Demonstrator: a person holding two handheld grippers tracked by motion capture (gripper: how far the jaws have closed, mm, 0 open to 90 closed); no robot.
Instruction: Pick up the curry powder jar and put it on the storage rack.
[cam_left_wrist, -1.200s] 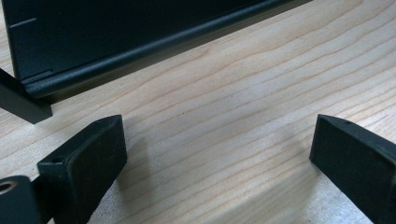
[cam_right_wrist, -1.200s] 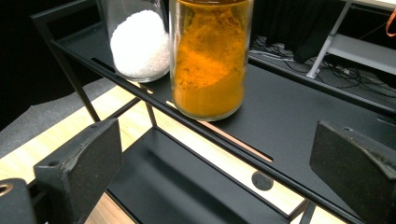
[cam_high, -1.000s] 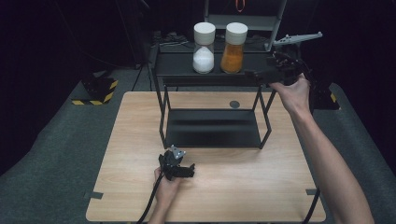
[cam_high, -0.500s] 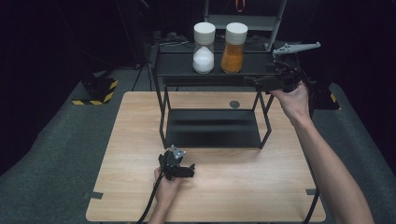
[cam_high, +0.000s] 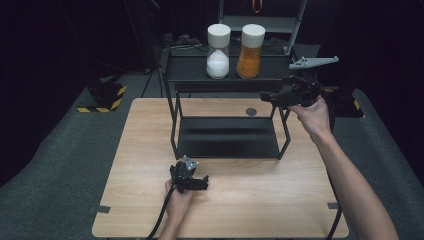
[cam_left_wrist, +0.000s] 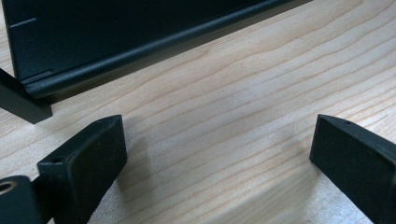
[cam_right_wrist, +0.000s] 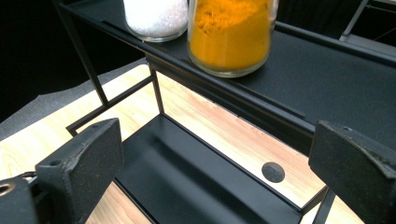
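Observation:
A black two-tier metal rack (cam_high: 227, 135) stands at the back of the wooden table (cam_high: 300, 210). On its top shelf stand two white-lidded glass jars: one with white grains (cam_high: 218, 45) (cam_right_wrist: 156, 16) and one with orange powder (cam_high: 250, 45) (cam_right_wrist: 231, 35). My right gripper (cam_high: 267, 95) (cam_right_wrist: 215, 172) hovers open at the rack's right end, level with the top shelf, and points toward the orange jar. My left gripper (cam_high: 200, 181) (cam_left_wrist: 217, 158) rests low over the table in front of the rack, open, with bare wood between its jaws.
A small dark round disc (cam_high: 251, 111) (cam_right_wrist: 273, 171) lies on the table behind the rack's lower shelf. Black gear with yellow-black striped edges (cam_high: 102, 97) sits on the grey floor to the left. A grey frame (cam_high: 260, 22) stands behind the rack.
My right gripper has come down and moved left, from beside the top shelf's far right corner toward the rack's right end. The left gripper has stayed put.

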